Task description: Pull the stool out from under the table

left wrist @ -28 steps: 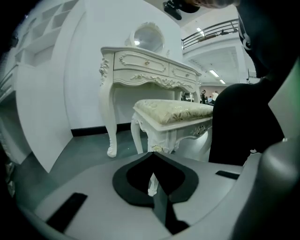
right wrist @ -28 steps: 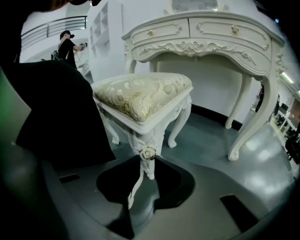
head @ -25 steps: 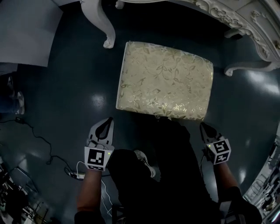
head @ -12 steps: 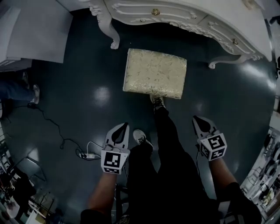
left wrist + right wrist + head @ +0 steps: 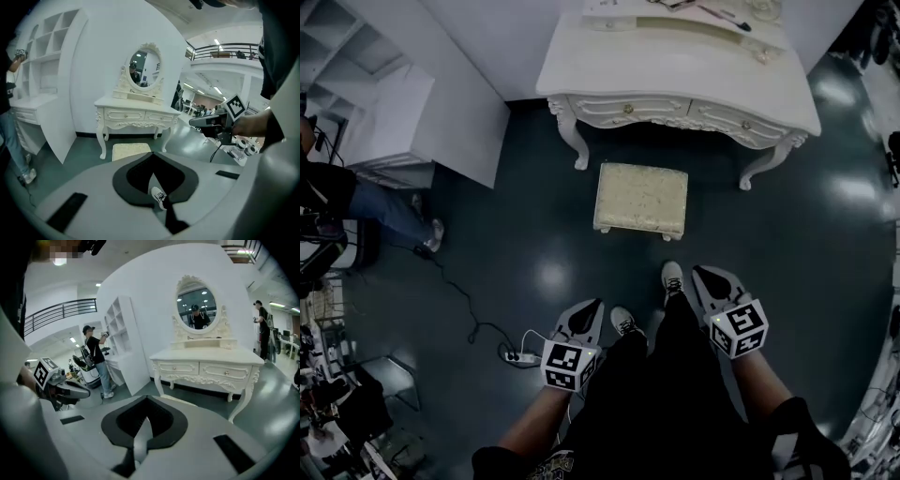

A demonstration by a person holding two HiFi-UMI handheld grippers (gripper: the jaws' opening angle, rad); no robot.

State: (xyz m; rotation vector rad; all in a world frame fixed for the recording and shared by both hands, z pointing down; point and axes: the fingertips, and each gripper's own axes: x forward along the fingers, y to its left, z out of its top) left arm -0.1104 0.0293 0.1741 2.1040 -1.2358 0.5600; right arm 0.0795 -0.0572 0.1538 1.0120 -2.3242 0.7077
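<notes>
The stool (image 5: 640, 199) stands out on the dark floor (image 5: 506, 253), just in front of the white dressing table (image 5: 675, 70) and near its front legs, so the pulling job looks done. The left gripper (image 5: 593, 307) and the right gripper (image 5: 700, 273) are held up by the person's legs, well away from the stool. Both have their jaws closed tight with nothing in them, likely because nothing is left to grab.
</notes>
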